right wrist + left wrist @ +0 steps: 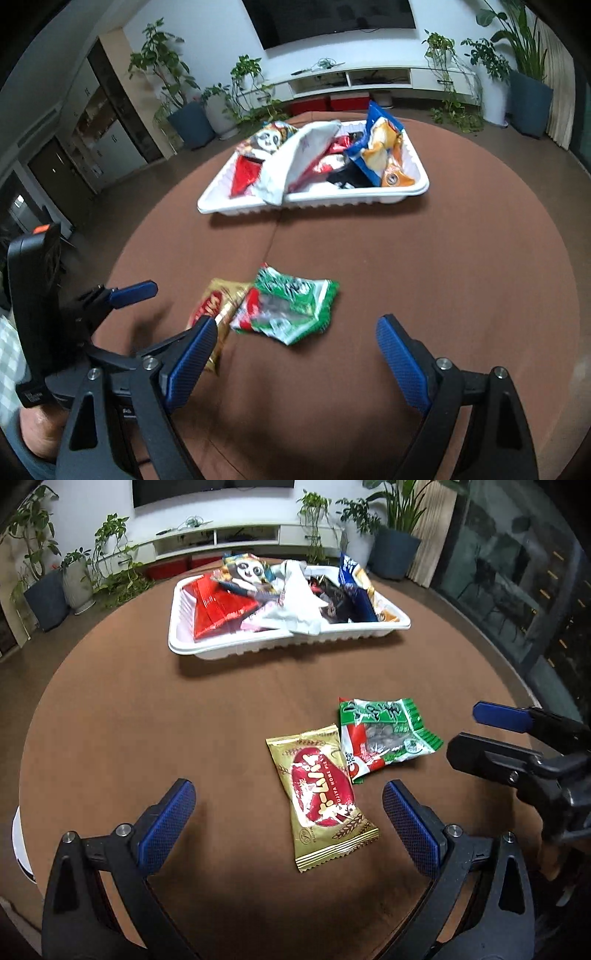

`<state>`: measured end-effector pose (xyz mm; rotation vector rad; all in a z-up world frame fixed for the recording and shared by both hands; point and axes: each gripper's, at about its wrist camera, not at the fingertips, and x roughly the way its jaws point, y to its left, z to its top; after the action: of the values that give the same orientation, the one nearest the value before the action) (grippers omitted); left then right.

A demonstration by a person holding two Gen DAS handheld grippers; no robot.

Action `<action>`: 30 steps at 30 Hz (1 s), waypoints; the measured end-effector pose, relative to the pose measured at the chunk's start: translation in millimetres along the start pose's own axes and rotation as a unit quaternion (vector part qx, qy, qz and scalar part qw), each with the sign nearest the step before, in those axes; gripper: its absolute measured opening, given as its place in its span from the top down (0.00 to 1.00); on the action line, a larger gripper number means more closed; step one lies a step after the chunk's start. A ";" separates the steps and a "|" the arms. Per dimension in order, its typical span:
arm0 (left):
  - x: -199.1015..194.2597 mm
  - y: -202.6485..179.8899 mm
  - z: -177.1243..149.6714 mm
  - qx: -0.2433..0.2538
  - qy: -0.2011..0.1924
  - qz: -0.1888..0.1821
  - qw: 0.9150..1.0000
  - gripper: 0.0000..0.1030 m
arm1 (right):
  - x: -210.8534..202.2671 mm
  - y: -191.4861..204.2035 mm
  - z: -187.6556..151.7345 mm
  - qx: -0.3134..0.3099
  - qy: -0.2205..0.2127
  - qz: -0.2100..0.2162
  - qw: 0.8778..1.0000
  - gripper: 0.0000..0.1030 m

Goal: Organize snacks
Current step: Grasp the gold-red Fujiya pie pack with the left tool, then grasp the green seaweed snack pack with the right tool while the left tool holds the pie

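Two loose snack packets lie on the round brown table [129,709]. A gold packet with a red oval [322,797] sits between the spread fingers of my left gripper [290,805], which hangs open above it. Its top corner touches a green and red packet [384,734]. In the right wrist view the green packet [291,306] lies just ahead of my right gripper [295,341], which is open with nothing between its pads. The gold packet [218,308] is partly hidden behind the right gripper's left finger. A white tray [288,642] full of several snack bags stands at the far side.
The right gripper's fingers [491,738] reach into the left wrist view from the right edge. A person's hand [37,428] holds the left gripper at the lower left. Potted plants [184,107] and a white TV cabinet [369,79] stand beyond the table.
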<state>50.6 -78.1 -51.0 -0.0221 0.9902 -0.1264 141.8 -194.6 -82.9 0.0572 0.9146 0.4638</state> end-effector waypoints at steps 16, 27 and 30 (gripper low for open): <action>46.1 1.8 31.6 0.018 0.035 0.017 0.999 0.21 | 1.9 2.2 -8.0 -0.007 0.002 -0.002 1.000 0.13; 37.8 19.3 31.5 0.029 0.032 -0.016 0.999 0.69 | 10.5 18.0 -1.5 -0.060 0.026 0.004 0.998 0.13; 33.7 24.6 28.2 0.023 0.035 -0.029 0.999 0.71 | 17.5 23.2 4.3 -0.091 0.044 0.022 0.995 0.13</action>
<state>94.7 -58.7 -65.4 -0.0032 1.0569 -0.2043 145.9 -166.0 -87.8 -0.1094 0.9557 0.5924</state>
